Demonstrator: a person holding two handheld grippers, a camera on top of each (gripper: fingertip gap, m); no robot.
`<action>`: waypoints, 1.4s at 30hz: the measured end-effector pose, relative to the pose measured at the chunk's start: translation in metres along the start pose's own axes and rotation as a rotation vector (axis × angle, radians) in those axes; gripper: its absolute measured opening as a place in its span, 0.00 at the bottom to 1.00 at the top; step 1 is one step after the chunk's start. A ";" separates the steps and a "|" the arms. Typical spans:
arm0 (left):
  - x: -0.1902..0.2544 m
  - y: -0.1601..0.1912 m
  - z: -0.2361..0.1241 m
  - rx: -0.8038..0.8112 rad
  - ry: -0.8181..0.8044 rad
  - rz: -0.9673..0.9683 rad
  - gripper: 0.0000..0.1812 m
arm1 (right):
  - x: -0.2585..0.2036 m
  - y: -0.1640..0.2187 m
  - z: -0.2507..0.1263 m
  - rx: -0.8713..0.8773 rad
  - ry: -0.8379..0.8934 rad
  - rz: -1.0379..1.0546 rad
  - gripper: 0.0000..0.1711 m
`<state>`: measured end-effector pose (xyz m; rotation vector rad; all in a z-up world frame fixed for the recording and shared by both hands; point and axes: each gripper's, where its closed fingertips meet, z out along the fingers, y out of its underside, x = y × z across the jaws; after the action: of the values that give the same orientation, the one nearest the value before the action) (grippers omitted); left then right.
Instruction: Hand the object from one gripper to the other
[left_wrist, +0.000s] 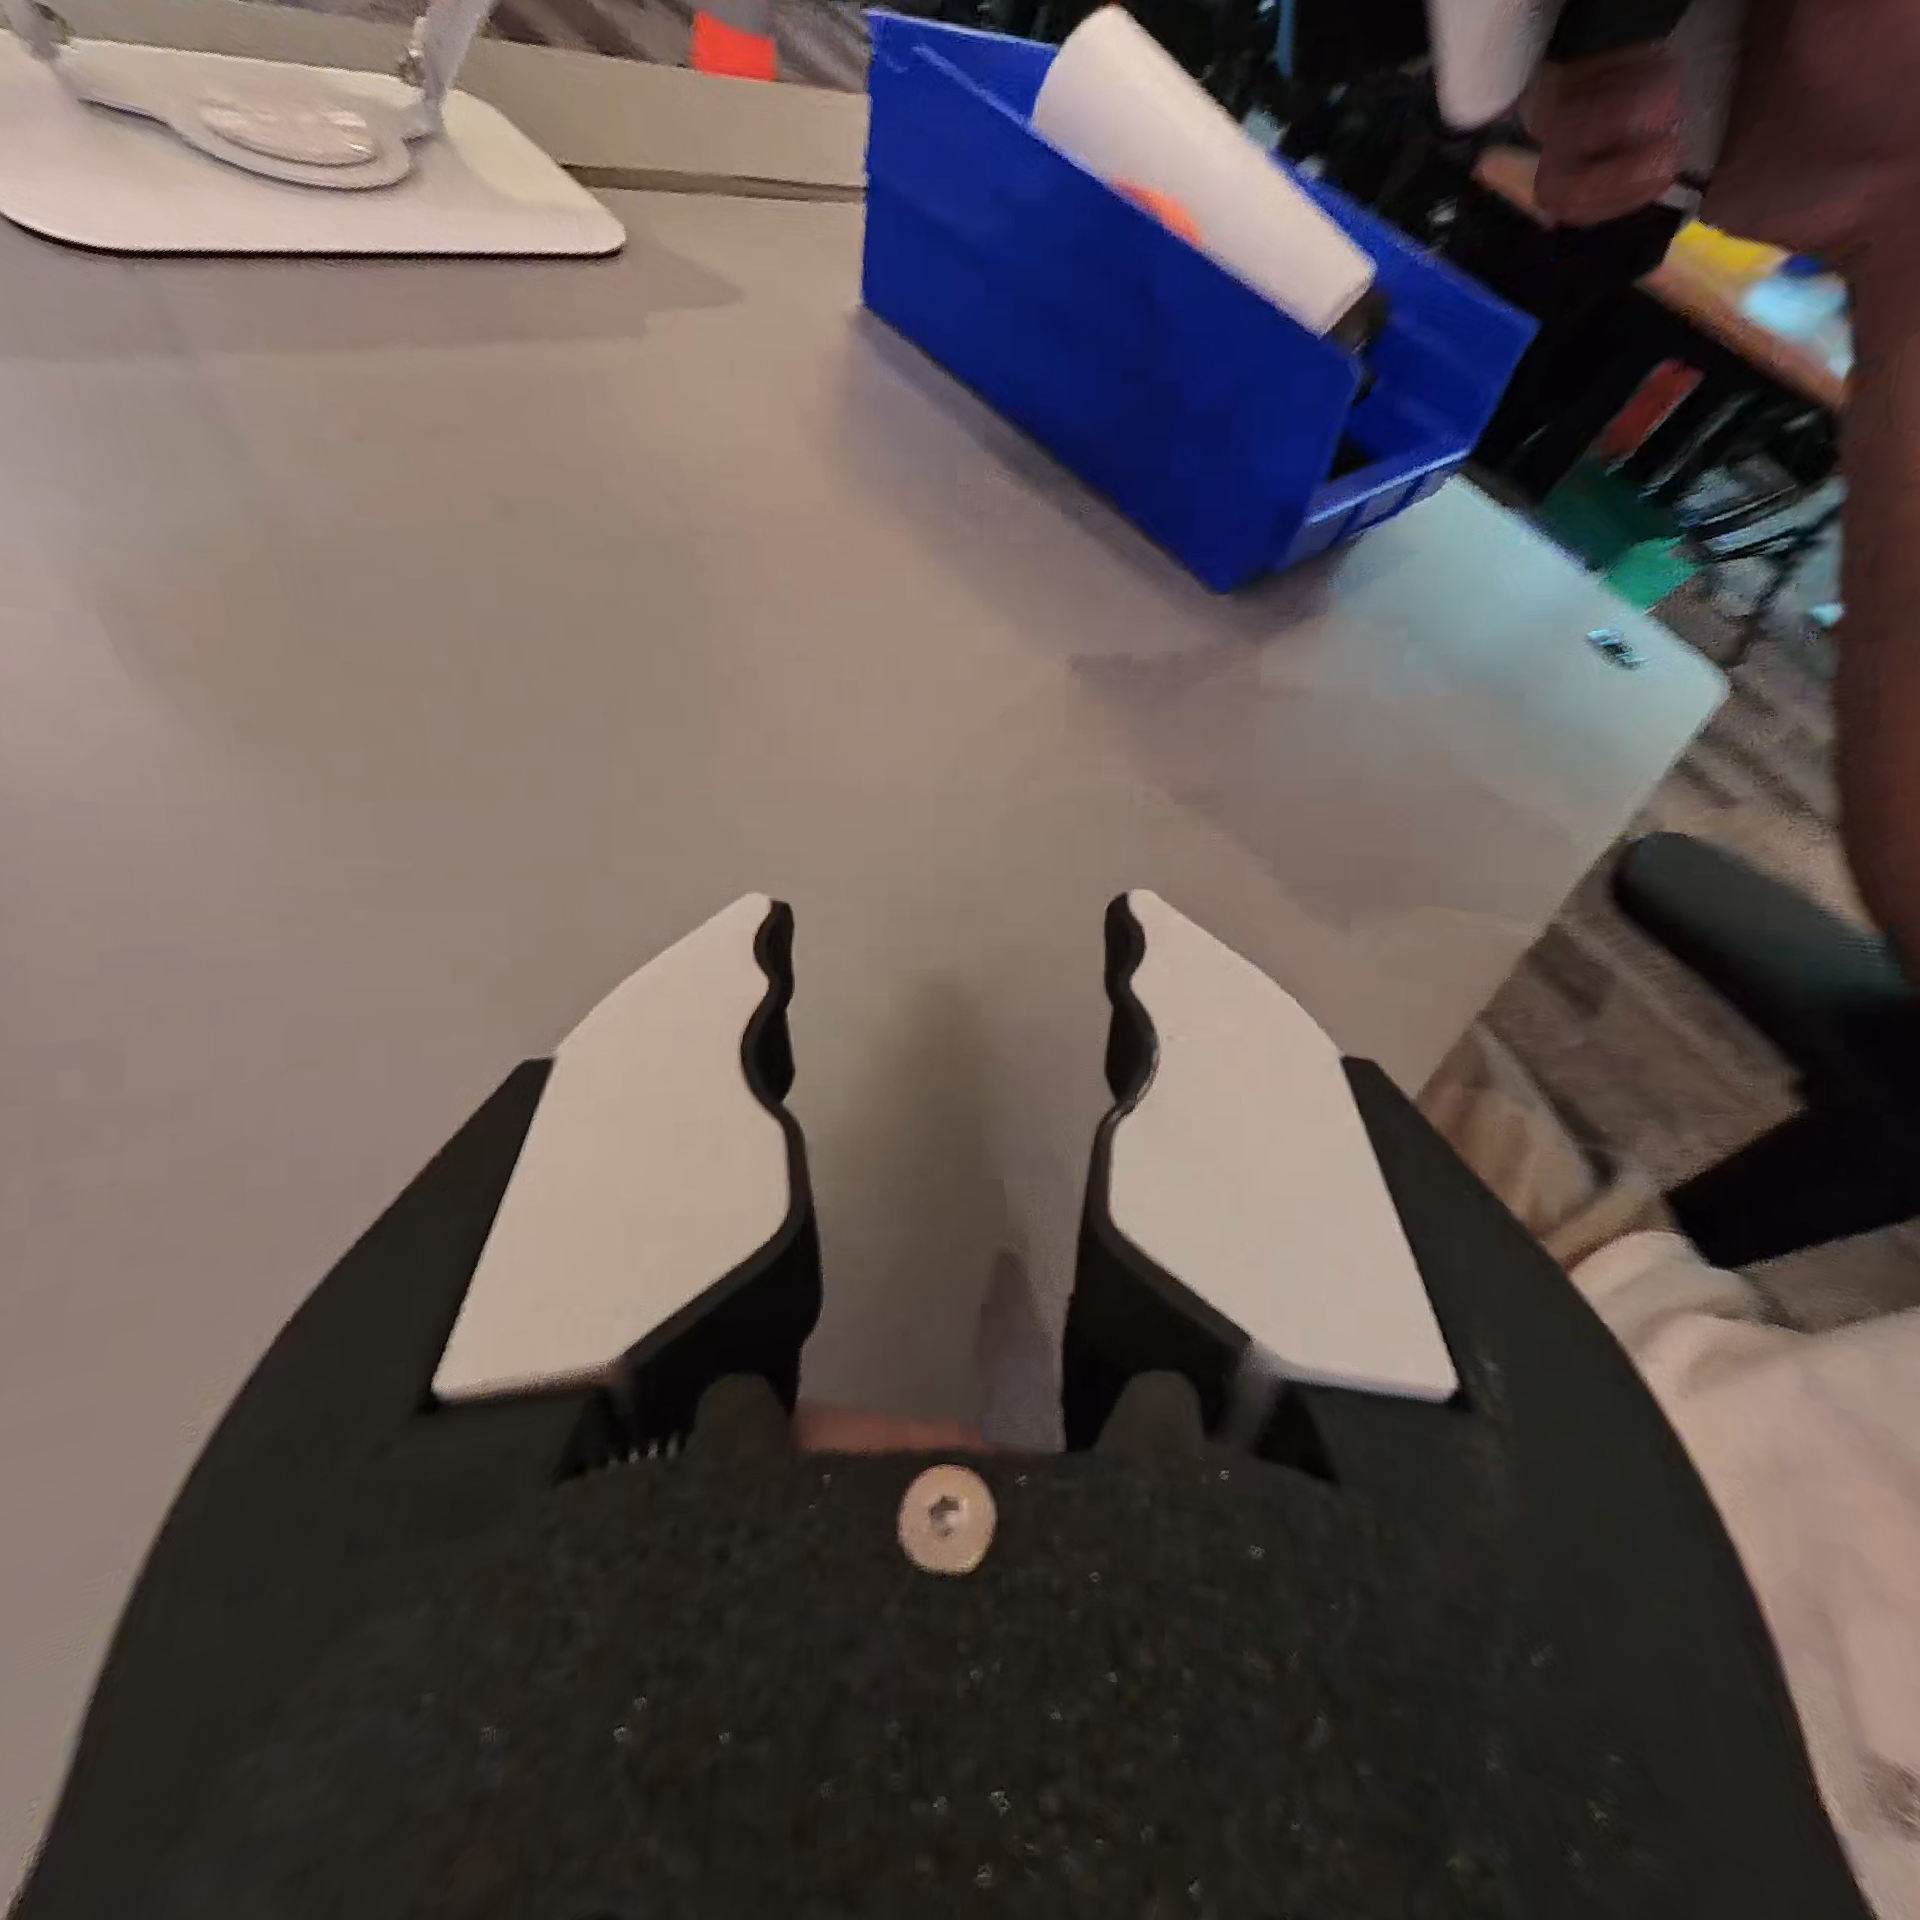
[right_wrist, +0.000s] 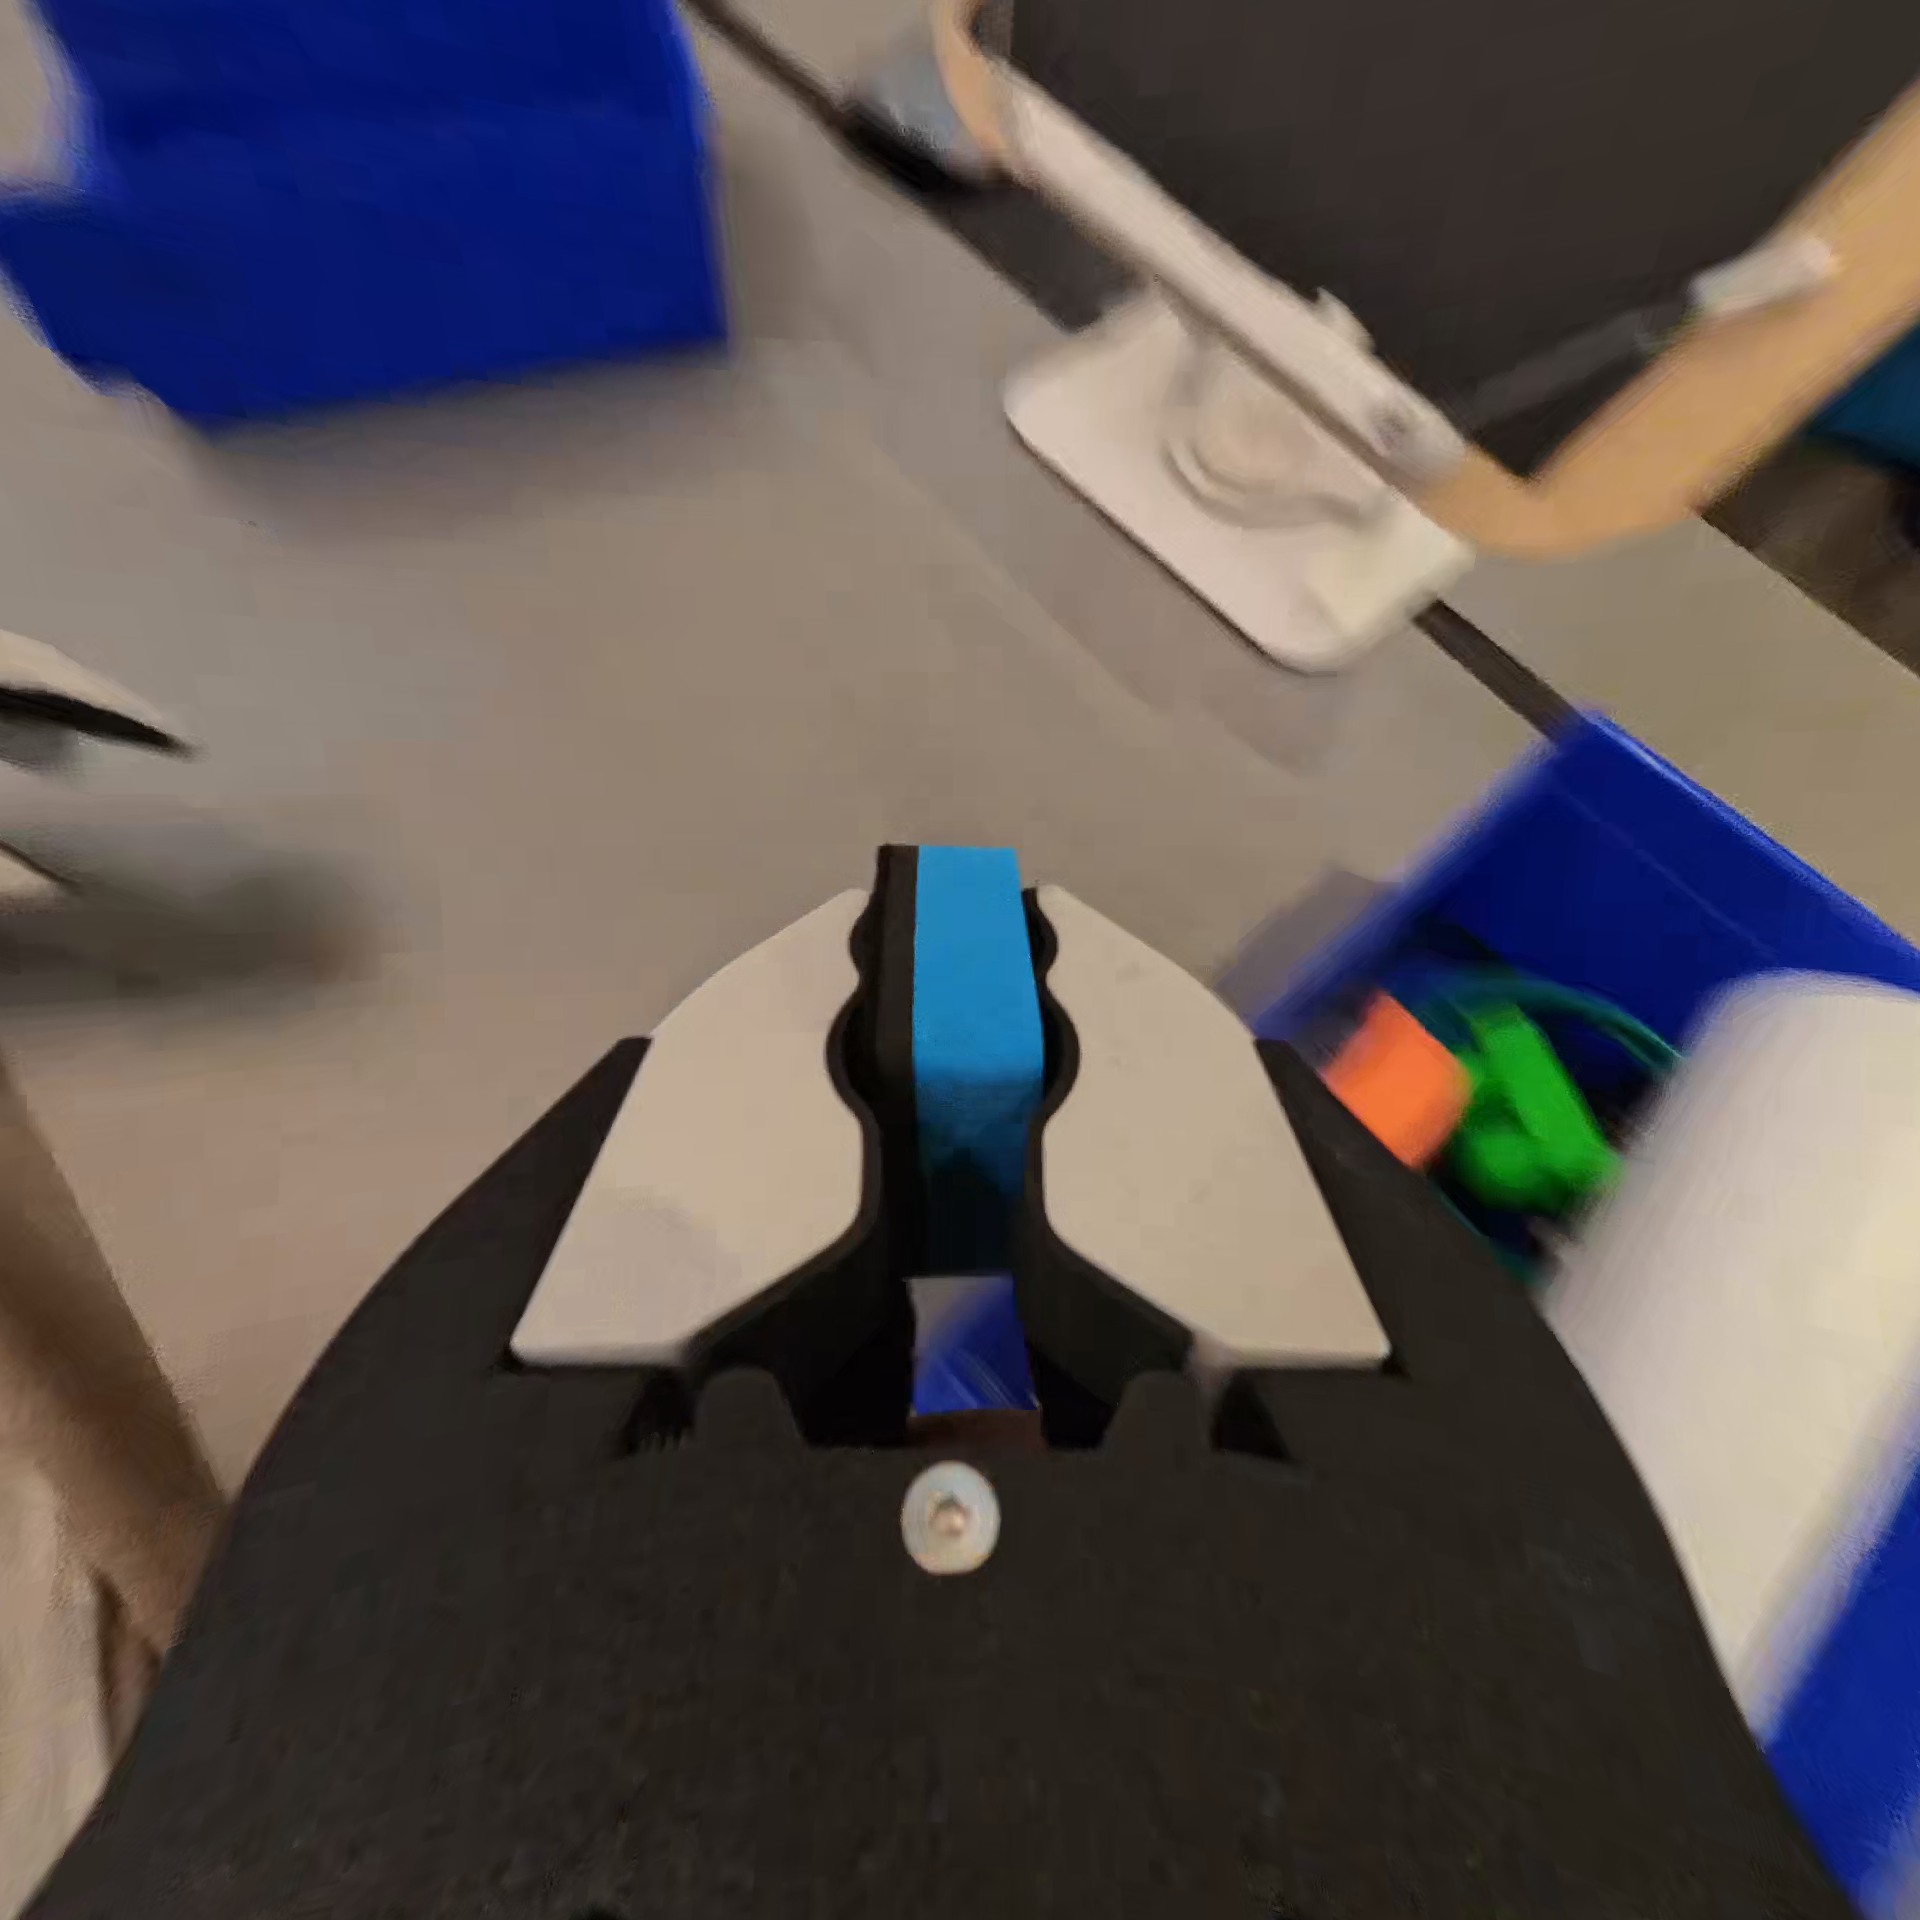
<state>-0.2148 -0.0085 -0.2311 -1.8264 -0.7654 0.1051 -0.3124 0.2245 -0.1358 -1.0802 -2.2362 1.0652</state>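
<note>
On my right wrist view a blue bin (right_wrist: 1621, 894) holds orange (right_wrist: 1397, 1081) and green pieces (right_wrist: 1527, 1122) beside a white roll (right_wrist: 1745, 1247). My right gripper (right_wrist: 951, 904) is clamped on a blue block (right_wrist: 966, 987), whose long axis runs forward along the fingers and sticks out just past the tips, above the grey table (right_wrist: 623, 675). My left gripper (left_wrist: 948, 914) hovers low over the table, jaws apart and holding nothing.

My left tongs (left_wrist: 948, 920): black body w/ pale grey finger plates; right tongs (right_wrist: 951, 894) same. Flat bright-blue block (right_wrist: 966, 997) sits betw. them. Smooth grey counter (left_wrist: 468, 675). Deep-blue plastic bin (left_wrist: 1091, 343) w/ white paper roll (left_wrist: 1195, 166); orange (right_wrist: 1397, 1081) & green bits (right_wrist: 1527, 1132) inside. White base plate (left_wrist: 499, 177).
</note>
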 end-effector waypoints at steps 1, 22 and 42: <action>0.002 0.000 0.000 -0.005 0.032 -0.020 0.31 | 0.024 0.020 -0.010 -0.099 0.093 -0.028 0.14; 0.003 0.012 0.007 -0.057 0.016 -0.009 0.30 | 0.108 0.179 0.013 -0.641 0.263 0.037 0.16; -0.094 -0.054 -0.117 0.167 -0.343 0.267 0.32 | 0.020 0.093 -0.068 0.368 0.284 0.353 0.25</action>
<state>-0.2635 -0.1449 -0.1646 -1.7624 -0.7180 0.6509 -0.2372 0.3084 -0.1668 -1.3855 -1.5865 1.3062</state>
